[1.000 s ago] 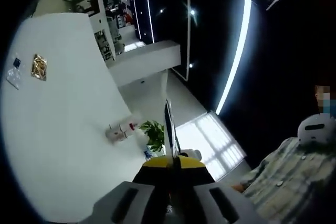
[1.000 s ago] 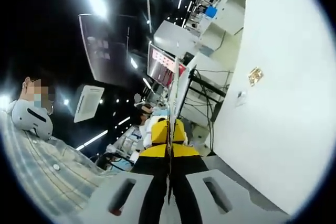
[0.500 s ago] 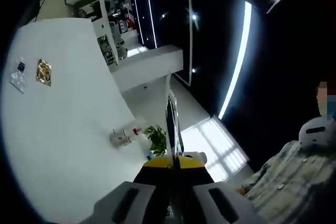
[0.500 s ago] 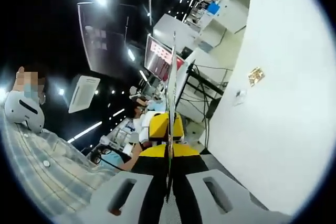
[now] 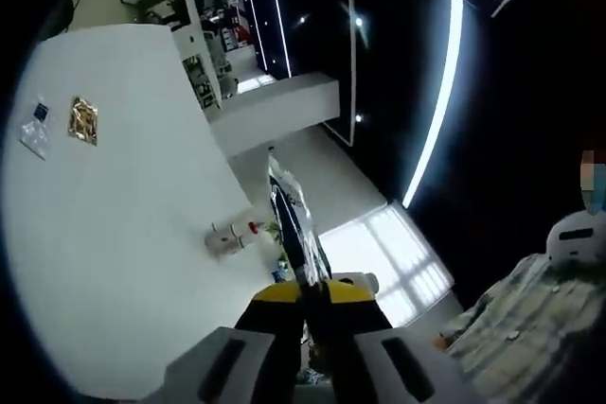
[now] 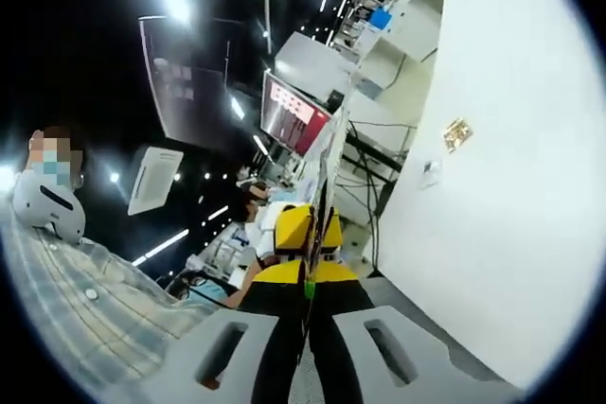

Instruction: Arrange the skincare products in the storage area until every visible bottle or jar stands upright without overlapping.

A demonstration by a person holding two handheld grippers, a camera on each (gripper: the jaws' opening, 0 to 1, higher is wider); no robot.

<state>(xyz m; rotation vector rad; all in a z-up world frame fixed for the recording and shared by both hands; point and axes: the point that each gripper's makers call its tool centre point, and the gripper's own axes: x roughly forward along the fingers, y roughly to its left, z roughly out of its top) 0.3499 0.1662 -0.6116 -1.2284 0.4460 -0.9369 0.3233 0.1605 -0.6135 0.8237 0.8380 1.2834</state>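
**Both grippers raised, jaws pressed together**

In the left gripper view, the left hand-held gripper (image 5: pixel 305 283) has its jaws closed flat, gripping nothing; a small bottle (image 5: pixel 230 237) lies on its side on the white desk (image 5: pixel 114 234). The right hand-held gripper (image 6: pixel 309 283) is likewise closed and empty, beside a person's plaid sleeve (image 6: pixel 71 305).

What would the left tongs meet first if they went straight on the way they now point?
Nothing close, it seems: the left tongs point into open room, beside the white wall, toward a far white beam, though depth is unclear.
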